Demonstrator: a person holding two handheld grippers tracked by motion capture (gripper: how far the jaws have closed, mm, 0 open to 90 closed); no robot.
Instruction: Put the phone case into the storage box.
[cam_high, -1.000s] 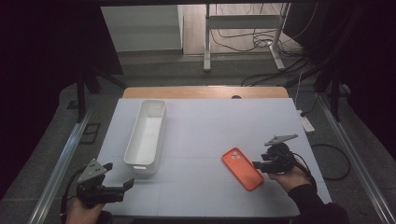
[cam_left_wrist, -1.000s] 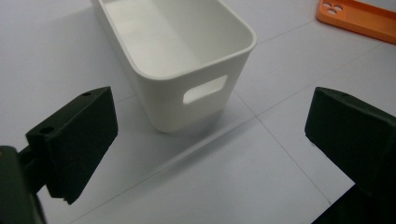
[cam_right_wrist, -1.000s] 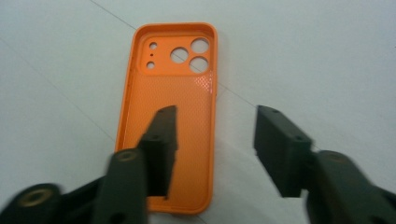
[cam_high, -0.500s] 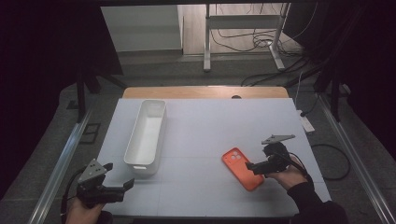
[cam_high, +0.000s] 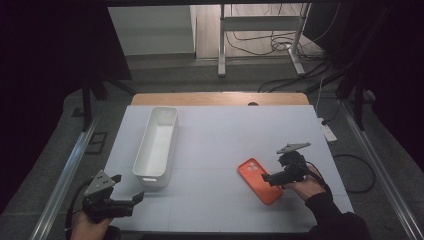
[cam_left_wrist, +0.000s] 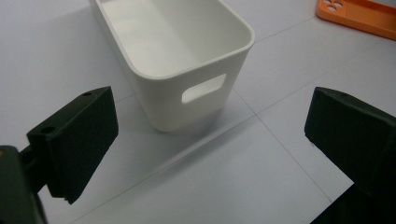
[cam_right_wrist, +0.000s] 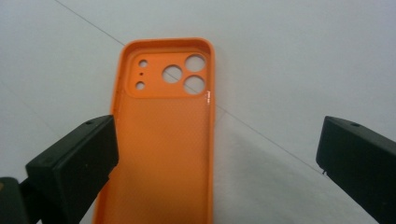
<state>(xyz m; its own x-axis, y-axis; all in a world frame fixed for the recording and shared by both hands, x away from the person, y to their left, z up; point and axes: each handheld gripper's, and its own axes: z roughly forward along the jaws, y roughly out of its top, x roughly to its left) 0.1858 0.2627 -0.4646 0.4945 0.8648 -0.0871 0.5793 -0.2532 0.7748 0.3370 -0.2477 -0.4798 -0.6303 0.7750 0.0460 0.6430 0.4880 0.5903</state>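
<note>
An orange phone case (cam_high: 259, 180) lies flat on the white table (cam_high: 225, 135), inner side up, with its camera holes at the far end. My right gripper (cam_high: 273, 175) is at the case's right edge, open. In the right gripper view the case (cam_right_wrist: 163, 135) runs between the jaws of the right gripper (cam_right_wrist: 215, 163), and the left jaw overlaps its left rim. A long white bin (cam_high: 156, 145) stands empty at the table's left. My left gripper (cam_high: 134, 202) hovers open near the front left corner, pointed at the bin's handle end (cam_left_wrist: 177, 56), well short of it.
A wooden strip (cam_high: 220, 98) borders the table's far edge. A white power strip (cam_high: 327, 131) lies just off the right side, with cables on the floor behind. Metal rails run along both sides. The orange case's corner (cam_left_wrist: 359, 16) shows in the left gripper view.
My right gripper has edged a little left, closer over the phone case. The left gripper, the bin and the case stay where they were.
</note>
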